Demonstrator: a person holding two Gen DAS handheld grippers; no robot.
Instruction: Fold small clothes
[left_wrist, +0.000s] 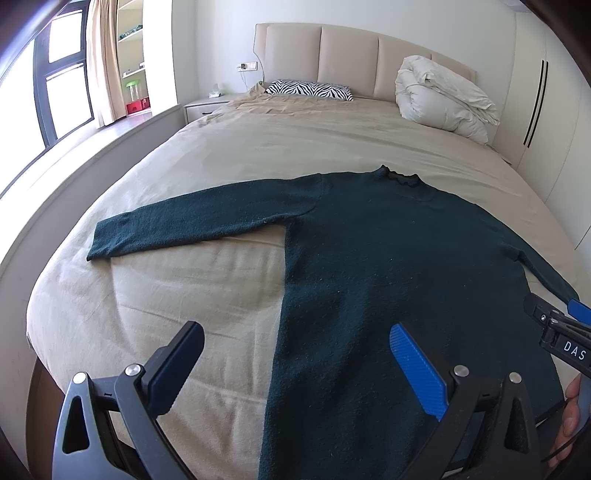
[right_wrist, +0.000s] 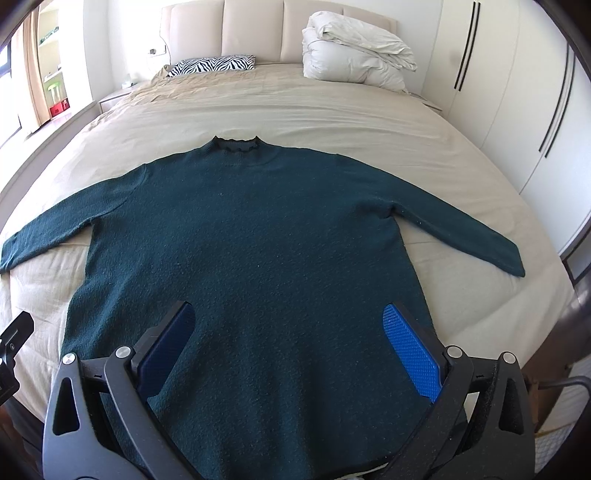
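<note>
A dark green sweater (right_wrist: 258, 236) lies flat and spread on the beige bed (right_wrist: 332, 110), collar toward the headboard, both sleeves stretched out sideways. In the left wrist view the sweater (left_wrist: 388, 258) fills the right half, with its left sleeve (left_wrist: 184, 225) reaching across the sheet. My left gripper (left_wrist: 295, 343) hovers open above the sweater's lower left edge, holding nothing. Over the lower middle of the sweater body my right gripper (right_wrist: 290, 328) stands wide open and empty. The right gripper's tip (left_wrist: 561, 325) shows at the left wrist view's right edge.
A zebra-print pillow (right_wrist: 212, 64) and a bundled white duvet (right_wrist: 354, 51) sit at the head of the bed. White wardrobe doors (right_wrist: 517, 92) line the right side. A nightstand (left_wrist: 203, 107) and a window (left_wrist: 55, 85) are on the left.
</note>
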